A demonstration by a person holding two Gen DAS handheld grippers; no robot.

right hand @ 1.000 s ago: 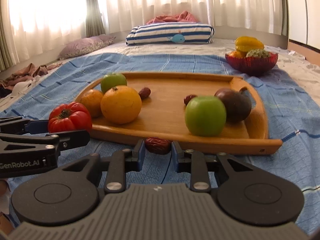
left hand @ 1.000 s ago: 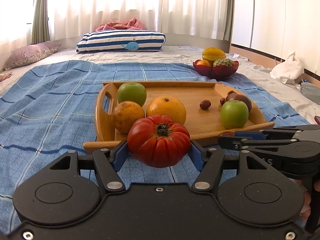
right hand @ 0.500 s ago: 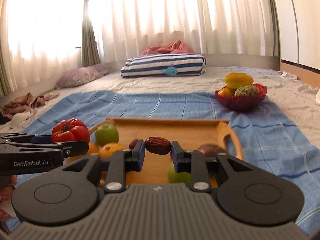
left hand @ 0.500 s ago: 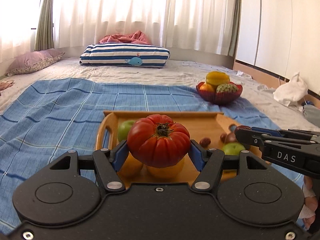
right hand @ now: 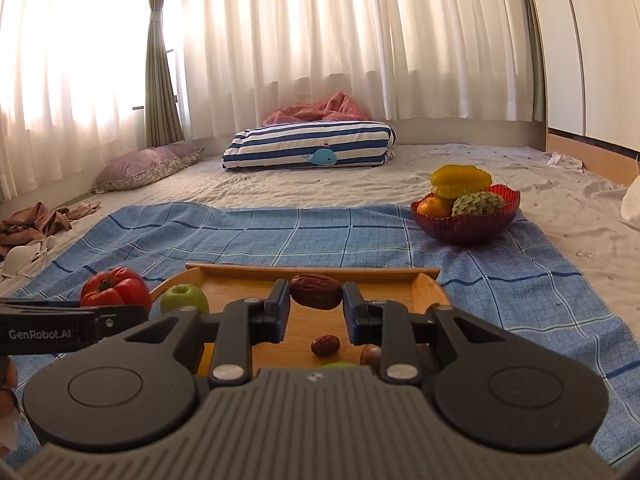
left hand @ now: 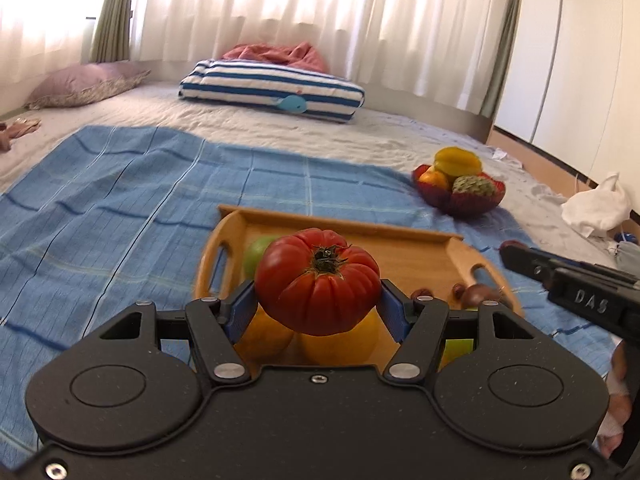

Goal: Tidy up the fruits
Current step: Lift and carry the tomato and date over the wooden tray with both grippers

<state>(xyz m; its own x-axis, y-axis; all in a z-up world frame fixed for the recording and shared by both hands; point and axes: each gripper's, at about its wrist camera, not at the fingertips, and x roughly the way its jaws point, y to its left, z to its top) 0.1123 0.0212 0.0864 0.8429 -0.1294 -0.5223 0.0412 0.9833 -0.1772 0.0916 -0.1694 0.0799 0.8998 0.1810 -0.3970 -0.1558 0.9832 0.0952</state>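
A ribbed red tomato (left hand: 317, 282) is clamped between the blue pads of my left gripper (left hand: 318, 307), held above the near end of the wooden tray (left hand: 400, 246). A brown date (right hand: 316, 291) is pinched in my right gripper (right hand: 315, 311), also above the tray (right hand: 312, 271). On the tray lie a green apple (right hand: 185, 298), two oranges (left hand: 340, 344) under the tomato, a loose date (right hand: 325, 345) and a dark fruit (left hand: 478, 294). A red bowl (right hand: 468, 222) farther right holds a starfruit (right hand: 460, 180), an orange and a custard apple. The right gripper's side (left hand: 568, 280) shows in the left wrist view, the tomato (right hand: 114, 292) in the right.
A blue checked cloth (right hand: 280, 236) on the bed lies under the tray. A striped pillow (right hand: 308, 148) and a purple pillow (right hand: 148, 164) rest at the back by the curtains. A white bag (left hand: 596, 208) sits at the right, crumpled clothes (right hand: 36, 220) at the left.
Both grippers have risen with their fruit: the tomato and the date were level with the tray's near edge and now hang above it. The tray sits lower in both views.
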